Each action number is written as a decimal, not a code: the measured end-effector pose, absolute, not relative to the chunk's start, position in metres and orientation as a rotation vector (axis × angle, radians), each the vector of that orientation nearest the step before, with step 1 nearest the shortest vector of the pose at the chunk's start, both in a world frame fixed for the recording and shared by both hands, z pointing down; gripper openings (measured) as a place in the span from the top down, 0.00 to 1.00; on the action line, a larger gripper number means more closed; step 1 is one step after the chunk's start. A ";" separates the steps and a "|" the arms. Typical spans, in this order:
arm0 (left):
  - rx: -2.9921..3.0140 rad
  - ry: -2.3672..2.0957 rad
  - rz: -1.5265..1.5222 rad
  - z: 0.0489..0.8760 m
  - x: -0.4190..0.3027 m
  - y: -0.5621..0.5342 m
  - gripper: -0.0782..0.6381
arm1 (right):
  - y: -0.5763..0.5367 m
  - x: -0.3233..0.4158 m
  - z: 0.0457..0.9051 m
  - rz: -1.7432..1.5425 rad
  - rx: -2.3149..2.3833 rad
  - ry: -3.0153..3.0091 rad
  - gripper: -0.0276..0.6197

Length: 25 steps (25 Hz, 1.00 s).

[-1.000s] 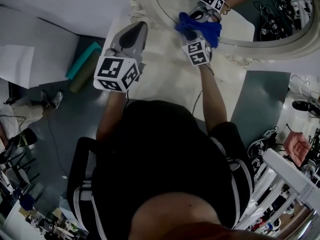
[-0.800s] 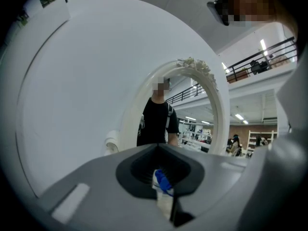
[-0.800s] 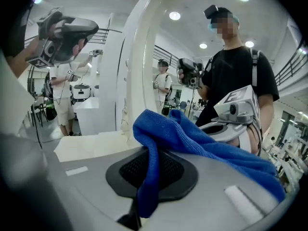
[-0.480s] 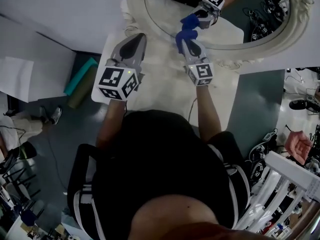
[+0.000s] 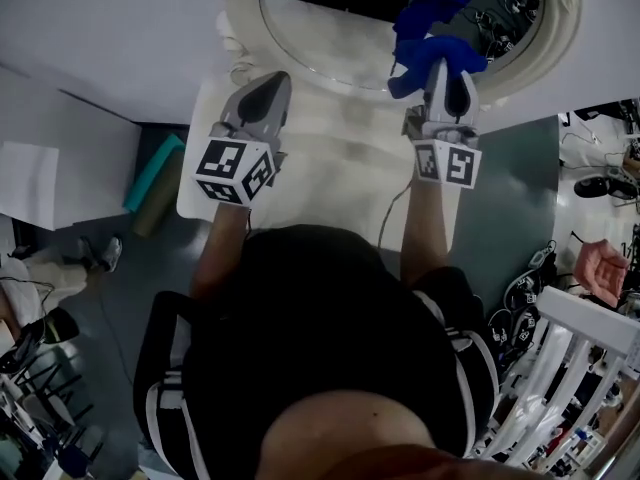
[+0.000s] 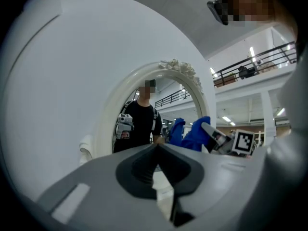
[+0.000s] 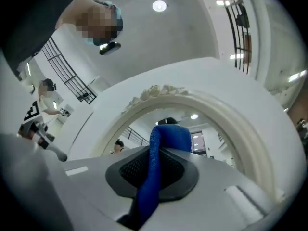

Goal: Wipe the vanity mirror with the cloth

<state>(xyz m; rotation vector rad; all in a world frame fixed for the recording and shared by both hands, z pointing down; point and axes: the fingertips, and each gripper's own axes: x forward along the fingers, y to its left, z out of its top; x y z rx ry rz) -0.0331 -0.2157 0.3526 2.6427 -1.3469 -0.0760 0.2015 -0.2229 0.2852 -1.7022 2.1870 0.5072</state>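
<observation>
An oval vanity mirror (image 5: 330,43) in an ornate cream frame stands at the back of a white table (image 5: 340,158). My right gripper (image 5: 445,66) is shut on a blue cloth (image 5: 425,50), and the cloth presses against the glass at the mirror's lower right. In the right gripper view the blue cloth (image 7: 156,172) runs between the shut jaws, with the mirror frame (image 7: 240,124) arching close ahead. My left gripper (image 5: 268,90) is shut and empty over the table's left part, short of the frame. The left gripper view shows the mirror (image 6: 159,109) and the blue cloth (image 6: 195,134) to the right.
A teal roll (image 5: 152,173) and an olive roll (image 5: 156,208) lie on the grey floor left of the table. White boards (image 5: 60,158) lie further left. A white rack (image 5: 580,368) and another person's hand (image 5: 600,268) are at the right.
My right gripper has carried the blue cloth rightward along the lower part of the mirror, from its middle to its right side. The left gripper has held its place.
</observation>
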 end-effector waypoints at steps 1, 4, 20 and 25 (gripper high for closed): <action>2.647 -1.344 -0.079 0.352 -0.032 -0.216 0.88 | -0.222 0.216 0.276 0.526 -1.739 2.130 0.91; 2.658 -1.335 -0.082 0.351 -0.032 -0.215 0.88 | -0.223 0.253 0.260 0.575 -1.846 2.002 0.91; 2.680 -1.275 -0.080 0.343 -0.018 -0.213 0.88 | -0.265 0.298 0.243 0.411 -1.901 1.925 0.91; 2.664 -1.282 -0.082 0.345 -0.016 -0.219 0.88 | -0.272 0.291 0.199 0.523 -1.876 1.948 0.91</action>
